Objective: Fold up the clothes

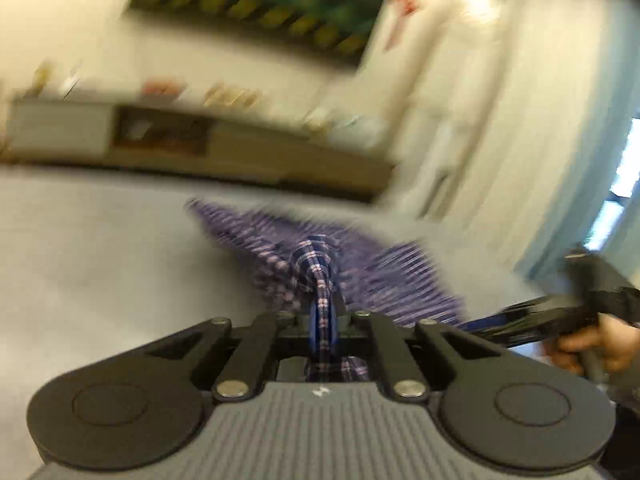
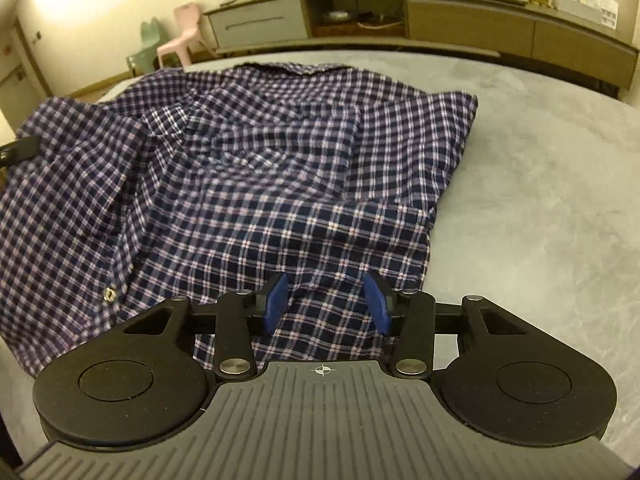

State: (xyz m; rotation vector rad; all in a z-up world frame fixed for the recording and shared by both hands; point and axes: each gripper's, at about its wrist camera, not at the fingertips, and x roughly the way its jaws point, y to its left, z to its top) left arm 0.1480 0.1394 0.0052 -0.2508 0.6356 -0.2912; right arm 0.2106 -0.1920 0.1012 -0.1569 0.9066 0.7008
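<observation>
A navy and white plaid shirt (image 2: 256,168) lies rumpled on the grey table (image 2: 540,208), collar toward the far edge. My right gripper (image 2: 326,304) is open, its blue pads (image 2: 276,300) spread over the shirt's near hem with cloth lying between them. In the blurred left wrist view my left gripper (image 1: 323,276) is shut on a bunched fold of the plaid shirt (image 1: 360,276), lifted off the table. The right gripper (image 1: 560,312) and a hand (image 1: 592,344) show at the right edge there. The left gripper's tip (image 2: 20,148) appears at the shirt's left edge.
A long low cabinet (image 2: 440,24) with jars, fruit and boxes on top runs along the far wall. A pink chair (image 2: 184,32) and a green one (image 2: 146,46) stand beyond the table's far left corner. Bare grey tabletop lies right of the shirt.
</observation>
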